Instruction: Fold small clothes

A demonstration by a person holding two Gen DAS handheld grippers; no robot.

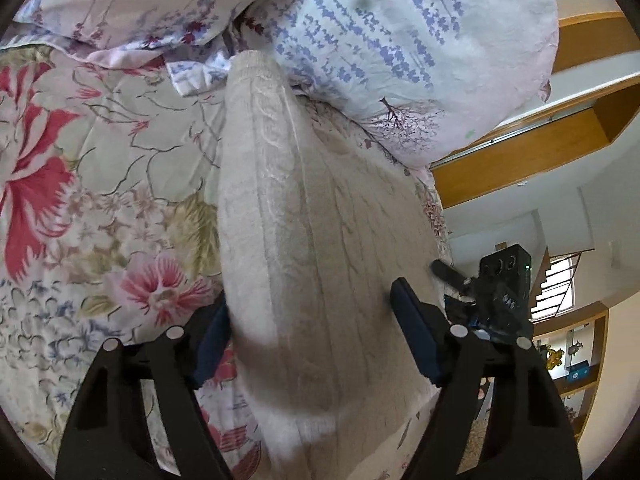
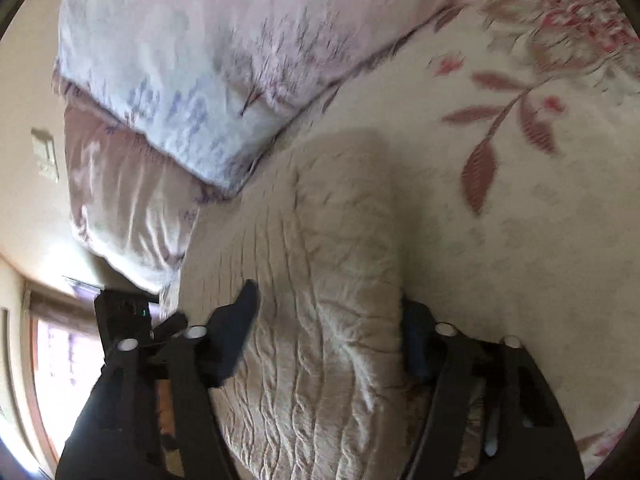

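Note:
A cream cable-knit garment lies on the floral bedspread, with one edge folded over into a thick ridge. My left gripper is wide open and straddles the garment's near end, one finger on each side. In the right wrist view the same knit lies between the open fingers of my right gripper. The right gripper's body shows in the left view at the garment's right edge. Neither gripper pinches the cloth.
Two lavender-print pillows lie against the garment's far end, also in the right wrist view. The bed's edge drops off at the right, with a wooden frame and shelves beyond. A window is at lower left.

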